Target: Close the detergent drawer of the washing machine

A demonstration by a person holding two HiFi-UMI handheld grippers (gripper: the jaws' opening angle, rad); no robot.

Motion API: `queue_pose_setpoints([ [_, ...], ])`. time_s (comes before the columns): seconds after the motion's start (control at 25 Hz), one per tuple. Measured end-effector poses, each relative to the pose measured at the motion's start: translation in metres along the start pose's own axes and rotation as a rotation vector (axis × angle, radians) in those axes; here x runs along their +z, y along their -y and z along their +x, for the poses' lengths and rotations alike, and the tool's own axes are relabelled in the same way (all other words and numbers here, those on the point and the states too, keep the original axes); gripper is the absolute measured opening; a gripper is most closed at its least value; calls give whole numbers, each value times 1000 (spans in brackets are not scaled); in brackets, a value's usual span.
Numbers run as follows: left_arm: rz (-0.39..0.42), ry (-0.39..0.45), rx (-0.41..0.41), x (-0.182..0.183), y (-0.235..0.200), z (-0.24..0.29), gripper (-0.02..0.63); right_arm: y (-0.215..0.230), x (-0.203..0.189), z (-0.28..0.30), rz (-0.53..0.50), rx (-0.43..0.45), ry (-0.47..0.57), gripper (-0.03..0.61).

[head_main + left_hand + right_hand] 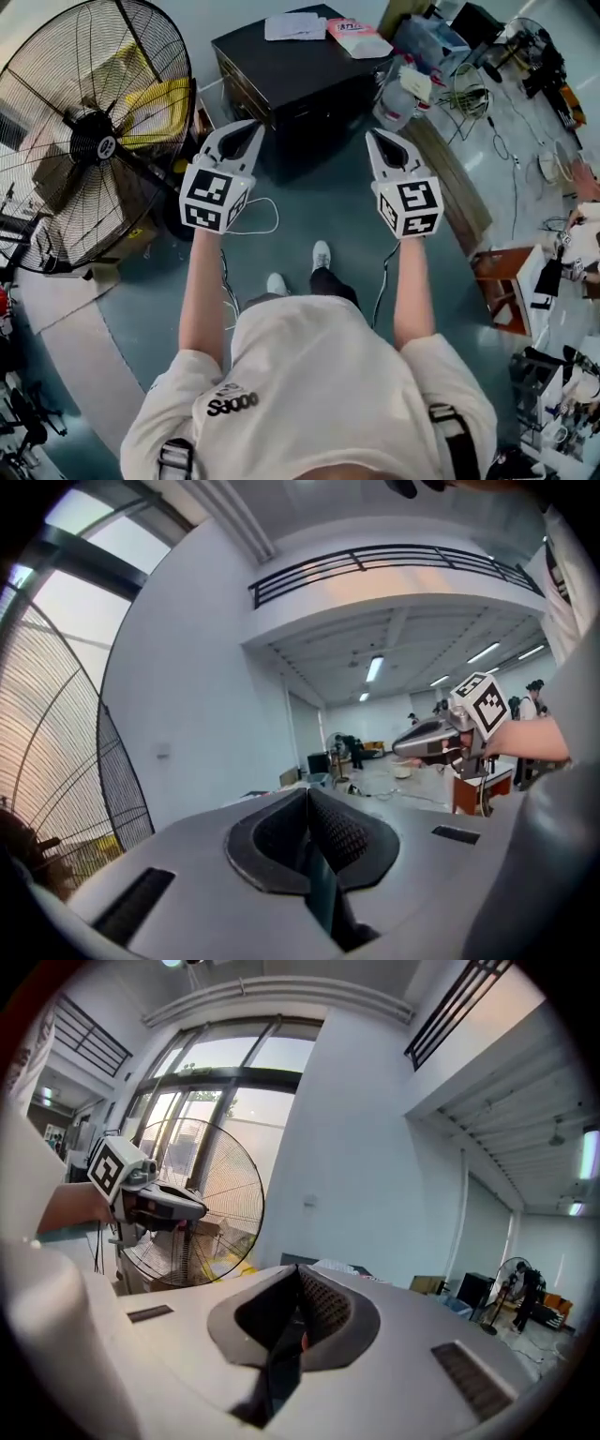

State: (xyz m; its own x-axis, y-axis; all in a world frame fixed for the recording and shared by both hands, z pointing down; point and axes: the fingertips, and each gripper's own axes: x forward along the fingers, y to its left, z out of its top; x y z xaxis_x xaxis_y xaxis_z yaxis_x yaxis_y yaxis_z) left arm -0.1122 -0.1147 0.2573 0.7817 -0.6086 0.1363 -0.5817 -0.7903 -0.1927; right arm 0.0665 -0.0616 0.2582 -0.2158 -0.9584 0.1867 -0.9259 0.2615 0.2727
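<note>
Both of mine are closed and empty. Left gripper (253, 126): in its own view the pads (330, 829) sit flat together with nothing between them. Right gripper (374, 135): same story, jaws meet along one seam in the right gripper view and carry nothing. I hold both out in front of me, side by side and well apart, pointing forward, roughly level. Each camera catches the other tool off to the side: right gripper in the left gripper view, left gripper (199, 1210) in the right gripper view in front of the big fan (94, 141). The only washer-like thing is a dark boxy unit (281, 80) on the floor ahead; in the head view it lies just beyond both tips and between them, nearer the left one. No contact, since both tips are up in free air. Papers (294, 26) and a red-and-white pack (357, 36) lie on its top. Detergent drawer: I can't pick it out on that unit in any view, so open or closed is unknown.
</note>
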Motion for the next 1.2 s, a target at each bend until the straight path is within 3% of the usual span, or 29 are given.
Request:
queue_pose_setpoints([
  [0.32, 119, 50, -114, 38, 33, -24, 18, -23, 49, -31, -88, 21, 47, 8],
  [0.48, 129, 74, -145, 48, 46, -33, 18, -39, 60, -42, -78, 44, 69, 7],
  [0.76, 132, 120, -141, 65, 53, -46, 18, -57, 73, -51, -94, 71, 88, 8],
  [1.2, 138, 122, -119, 63, 48, -45, 18, -59, 73, -41, -119, 90, 97, 8],
])
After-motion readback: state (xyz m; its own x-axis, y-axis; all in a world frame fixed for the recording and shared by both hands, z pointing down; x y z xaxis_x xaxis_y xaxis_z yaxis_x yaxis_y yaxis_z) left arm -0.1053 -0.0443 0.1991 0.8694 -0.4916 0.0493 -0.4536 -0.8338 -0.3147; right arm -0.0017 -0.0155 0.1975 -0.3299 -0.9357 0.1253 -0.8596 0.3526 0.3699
